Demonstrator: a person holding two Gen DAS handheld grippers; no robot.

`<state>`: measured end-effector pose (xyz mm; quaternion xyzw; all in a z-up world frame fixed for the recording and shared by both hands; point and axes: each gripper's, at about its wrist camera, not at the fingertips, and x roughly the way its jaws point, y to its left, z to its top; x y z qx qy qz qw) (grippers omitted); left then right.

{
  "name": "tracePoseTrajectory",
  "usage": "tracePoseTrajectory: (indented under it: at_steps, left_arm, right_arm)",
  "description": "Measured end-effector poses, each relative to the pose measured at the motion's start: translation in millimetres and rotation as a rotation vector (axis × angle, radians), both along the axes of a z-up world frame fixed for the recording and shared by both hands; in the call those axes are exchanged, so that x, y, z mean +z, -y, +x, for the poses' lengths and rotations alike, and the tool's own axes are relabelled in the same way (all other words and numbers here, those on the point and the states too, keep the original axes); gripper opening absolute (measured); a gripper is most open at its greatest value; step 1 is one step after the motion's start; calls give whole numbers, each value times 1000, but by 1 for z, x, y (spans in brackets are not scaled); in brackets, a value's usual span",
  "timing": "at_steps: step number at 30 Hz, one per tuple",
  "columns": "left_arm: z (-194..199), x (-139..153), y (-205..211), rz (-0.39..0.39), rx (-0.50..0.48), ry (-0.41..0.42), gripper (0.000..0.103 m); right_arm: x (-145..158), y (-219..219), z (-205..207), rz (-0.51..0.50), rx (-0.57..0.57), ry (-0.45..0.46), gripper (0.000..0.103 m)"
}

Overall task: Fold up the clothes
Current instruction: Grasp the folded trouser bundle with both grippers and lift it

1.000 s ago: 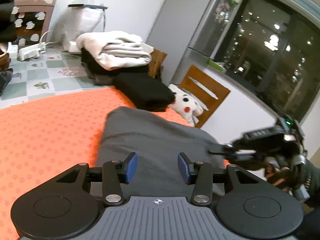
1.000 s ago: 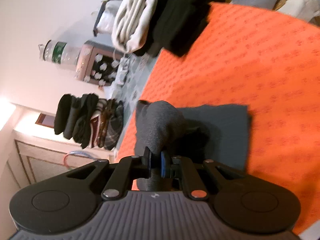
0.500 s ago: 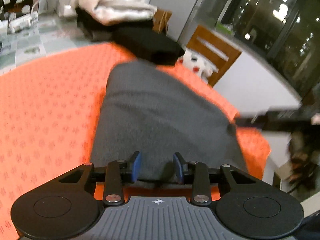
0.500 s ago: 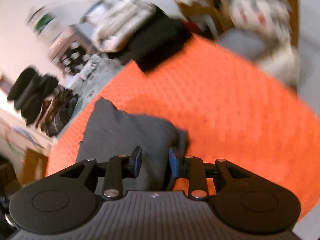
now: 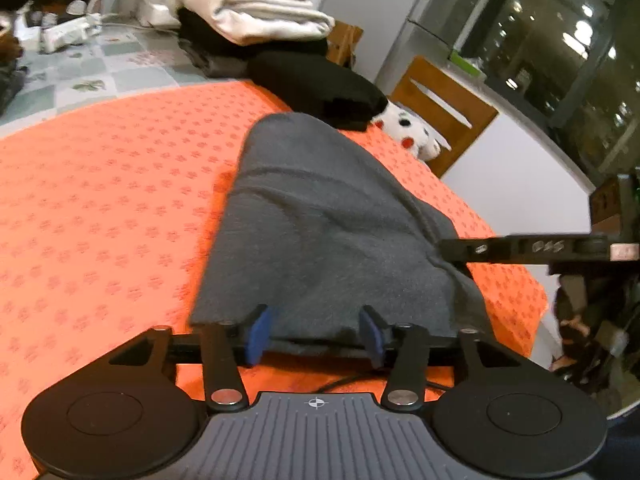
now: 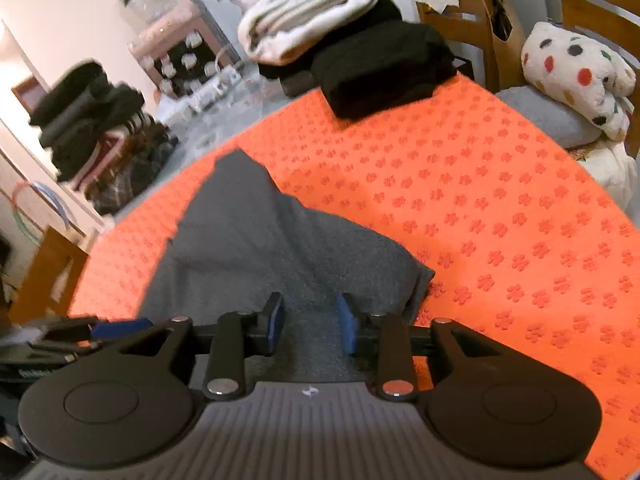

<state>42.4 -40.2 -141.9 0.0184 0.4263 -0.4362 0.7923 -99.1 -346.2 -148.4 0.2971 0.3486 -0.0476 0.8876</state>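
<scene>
A grey garment [image 5: 320,232] lies folded in a long shape on the orange paw-print cloth [image 5: 100,208]. My left gripper [image 5: 315,334] is open at the garment's near edge, with the hem lying between its blue pads. In the left wrist view the right gripper [image 5: 520,248] reaches in from the right and touches the garment's right edge. In the right wrist view the same grey garment [image 6: 260,240] is rumpled, and my right gripper [image 6: 310,326] stands open over it, gripping nothing. The left gripper [image 6: 80,332] shows at the lower left there.
Folded black clothes [image 5: 320,84] sit at the orange cloth's far edge, with a white folded pile [image 5: 256,12] behind them. A spotted plush toy [image 6: 576,76] and wooden chairs [image 5: 444,108] stand beyond the table. More dark clothes [image 6: 88,116] are stacked at the left.
My right gripper was shut on a raised fold of the grey garment and has let it go; the garment now lies flatter. My left gripper has dropped to the garment's near edge, still open.
</scene>
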Motion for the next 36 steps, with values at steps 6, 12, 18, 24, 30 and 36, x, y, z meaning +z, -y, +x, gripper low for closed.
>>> tracePoseTrajectory:
  at_steps: [6, 12, 18, 24, 30, 36]
  left_arm:
    - [3, 9, -31, -27, 93, -1, 69]
    - [30, 2, -28, -52, 163, -62, 75]
    - [59, -10, -8, -109, 196, -146, 77]
    - [69, -27, 11, -99, 197, -217, 77]
    - [62, -27, 20, -110, 167, -250, 53]
    - [52, -5, 8, -191, 228, -215, 26]
  right_arm:
    - [5, 15, -28, 79, -92, 3, 66]
    - [-20, 28, -32, 189, -138, -6, 78]
    - [-26, 27, -10, 133, -109, 19, 82]
    - [-28, 23, 9, 61, -63, 36, 84]
    - [-35, 27, 14, 57, -17, 37, 51]
    - [-6, 31, 22, 105, 31, 83, 24]
